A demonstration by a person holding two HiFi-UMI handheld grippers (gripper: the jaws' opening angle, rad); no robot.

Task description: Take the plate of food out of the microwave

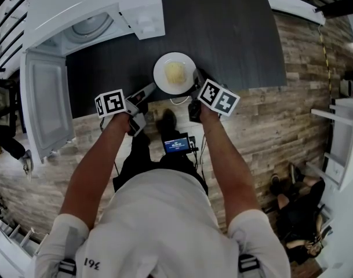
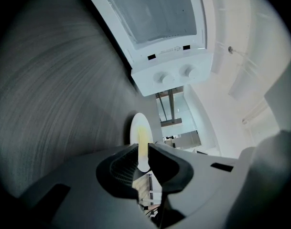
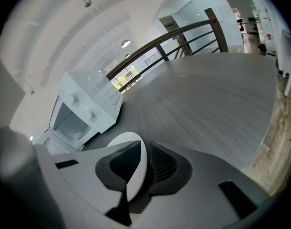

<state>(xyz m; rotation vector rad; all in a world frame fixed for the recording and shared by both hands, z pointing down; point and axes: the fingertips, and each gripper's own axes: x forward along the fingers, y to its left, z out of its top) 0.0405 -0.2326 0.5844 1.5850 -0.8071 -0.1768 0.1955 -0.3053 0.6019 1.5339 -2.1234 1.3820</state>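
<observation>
White round plate of yellow food [image 1: 162, 74] | near edge of dark counter [image 1: 234, 33], outside open white microwave [image 1: 89, 4] | left hand-held gripper [image 1: 153, 89], right hand-held gripper [image 1: 195, 81] pinch opposite rims | keep level, lower together

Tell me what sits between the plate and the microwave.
Nothing: only bare dark tabletop separates the plate from the microwave, as the head view shows.

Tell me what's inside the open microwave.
Only its glass turntable shows inside the microwave; the rest of the cavity is hidden under its top. The plate of food is outside, over the table.
</observation>
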